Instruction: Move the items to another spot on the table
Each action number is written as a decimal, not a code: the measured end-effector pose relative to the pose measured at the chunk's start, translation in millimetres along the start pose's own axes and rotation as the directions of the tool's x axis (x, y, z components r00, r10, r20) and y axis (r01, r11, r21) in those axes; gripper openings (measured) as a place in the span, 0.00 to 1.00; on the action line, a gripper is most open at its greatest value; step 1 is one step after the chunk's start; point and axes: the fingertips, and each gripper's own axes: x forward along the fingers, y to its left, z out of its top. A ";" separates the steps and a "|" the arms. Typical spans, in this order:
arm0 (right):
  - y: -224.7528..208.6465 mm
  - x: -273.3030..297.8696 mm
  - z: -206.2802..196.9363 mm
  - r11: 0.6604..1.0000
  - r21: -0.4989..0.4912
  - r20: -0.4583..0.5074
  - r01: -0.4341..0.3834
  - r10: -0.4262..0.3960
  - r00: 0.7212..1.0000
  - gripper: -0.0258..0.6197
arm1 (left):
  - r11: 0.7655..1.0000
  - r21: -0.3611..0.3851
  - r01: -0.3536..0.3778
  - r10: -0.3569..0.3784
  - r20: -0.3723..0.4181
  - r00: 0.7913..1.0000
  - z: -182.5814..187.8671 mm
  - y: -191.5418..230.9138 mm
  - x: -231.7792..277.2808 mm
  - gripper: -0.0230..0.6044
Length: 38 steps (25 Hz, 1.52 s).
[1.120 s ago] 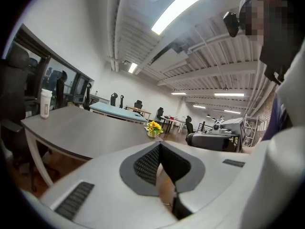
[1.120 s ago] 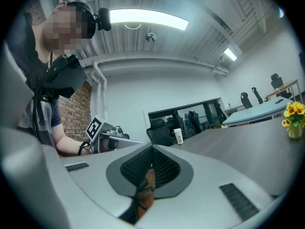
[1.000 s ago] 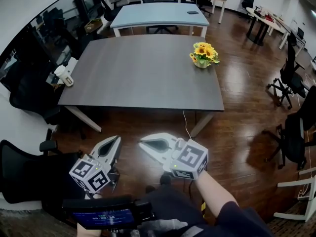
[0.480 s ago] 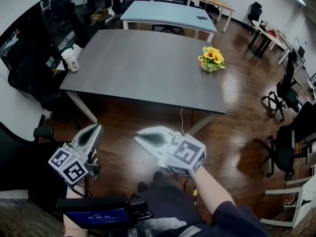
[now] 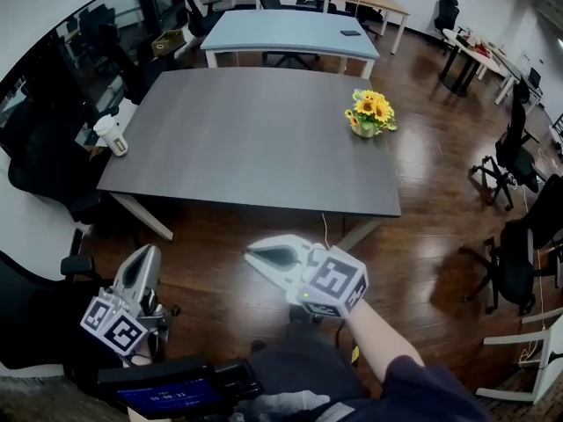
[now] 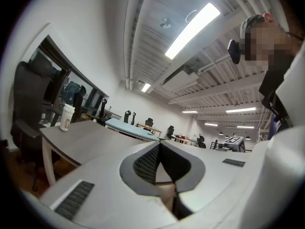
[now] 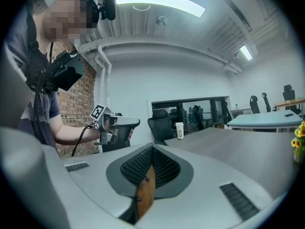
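Note:
A pot of yellow sunflowers (image 5: 368, 114) stands near the right edge of the dark grey table (image 5: 255, 139), and a white lidded cup (image 5: 112, 135) stands at its left edge. Both grippers hover over the wooden floor short of the table's near edge. My left gripper (image 5: 148, 254) is low at the left, shut and holding nothing. My right gripper (image 5: 250, 255) is in the middle, shut and holding nothing. In the left gripper view the jaws (image 6: 159, 145) point over the table toward the cup (image 6: 66, 117). The right gripper view shows the cup (image 7: 179, 130), the sunflowers (image 7: 300, 136) and the left gripper (image 7: 137, 122).
A light blue table (image 5: 286, 32) stands behind the grey one. Black office chairs (image 5: 515, 262) are at the right and a dark chair (image 5: 40, 310) at my lower left. A cable (image 5: 327, 227) hangs below the table's near edge. A dark screen device (image 5: 171, 389) sits at my waist.
My left gripper has swung out to the left and back toward me, away from the right gripper. The right gripper has stayed roughly where it was. Both stay shut.

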 end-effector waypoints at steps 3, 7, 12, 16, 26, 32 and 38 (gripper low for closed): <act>-33.0 -23.7 3.4 0.999 0.040 0.012 -0.003 0.003 1.000 0.01 | 1.000 -0.012 -0.010 0.010 -0.018 1.000 -10.0 -11.8 35.4 0.05; -78.0 -55.8 3.4 0.997 0.071 0.036 0.020 -0.022 0.999 0.01 | 1.000 0.016 0.004 -0.003 -0.060 0.998 -20.4 -37.3 88.3 0.05; -121.1 -94.8 1.3 0.990 0.137 0.076 0.031 -0.042 0.996 0.01 | 1.000 0.022 0.010 -0.008 -0.093 0.996 -31.4 -64.5 136.9 0.05; -140.3 -122.2 -5.1 0.984 0.168 0.096 0.052 -0.069 0.993 0.01 | 0.999 0.042 0.031 -0.025 -0.136 0.990 -42.8 -83.6 160.8 0.05; -177.1 -162.4 -9.6 0.956 0.227 0.113 0.184 -0.213 0.971 0.01 | 0.992 0.007 0.127 -0.124 -0.174 0.977 -50.3 -94.3 216.0 0.05; -190.5 -175.7 9.4 0.931 0.198 0.079 0.306 -0.327 0.942 0.01 | 0.975 -0.008 0.221 -0.219 -0.154 0.963 -44.3 -94.9 250.1 0.05; -192.5 -181.5 24.6 0.883 0.184 0.075 0.432 -0.451 0.889 0.01 | 0.929 -0.069 0.363 -0.369 -0.174 0.913 -57.7 -92.2 262.2 0.05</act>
